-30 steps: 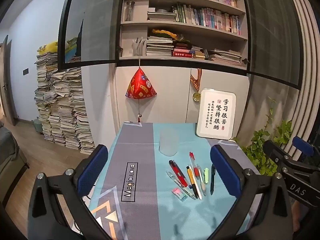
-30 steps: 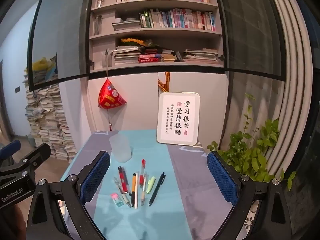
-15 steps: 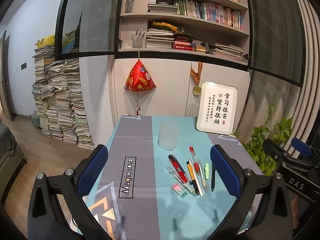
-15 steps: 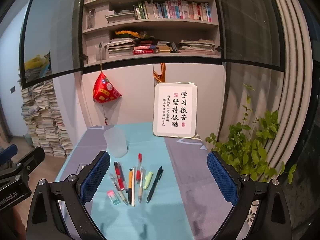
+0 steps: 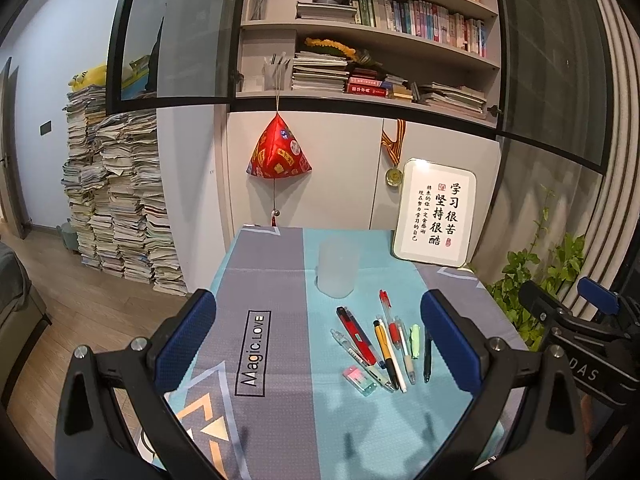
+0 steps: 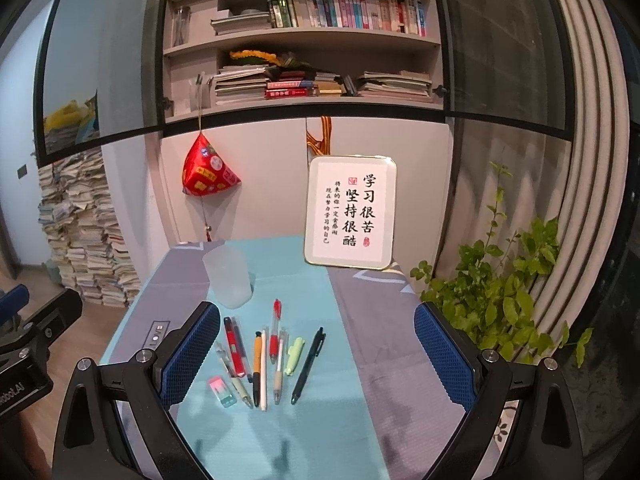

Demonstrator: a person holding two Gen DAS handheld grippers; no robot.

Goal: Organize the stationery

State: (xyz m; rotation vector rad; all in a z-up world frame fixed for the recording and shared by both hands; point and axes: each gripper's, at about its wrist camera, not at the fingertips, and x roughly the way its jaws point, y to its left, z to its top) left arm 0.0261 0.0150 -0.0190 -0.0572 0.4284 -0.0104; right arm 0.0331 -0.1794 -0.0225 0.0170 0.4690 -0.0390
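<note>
**Stationery laid out beside an empty cup, both grippers wide and empty**

Stationery lies in a loose row on the teal band of a tablecloth [image 6: 360,420], in front of both grippers and clear of them. The left gripper [image 5: 320,344] hangs above the near edge of the table with its blue-padded jaws spread wide and nothing between them. The right gripper [image 6: 316,354] is likewise spread wide and empty, its jaws framing the row in its own view.

From left to right in the right wrist view: a small pink-and-teal eraser [image 6: 222,391] sits at the near left end; beside it lies a clear pen [image 6: 234,376], partly crossed by a red pen [image 6: 234,346]. Next come an orange pen [image 6: 257,364] and a slim white pen [image 6: 263,372] lying close together, then a red-gripped clear pen [image 6: 274,334] reaching farthest toward the back, with another clear pen [image 6: 279,368] just beside it. A short pale green highlighter [image 6: 294,356] follows, and a black pen [image 6: 308,364] closes the row on the right, slightly angled.

Behind the row, a frosted translucent cup [image 6: 228,278] stands upright, near the pens' far tips but apart from them. Farther back to the right, a framed calligraphy sign [image 6: 350,212] leans against the cabinet. A green plant [image 6: 500,296] stands off the table's right side.
</note>
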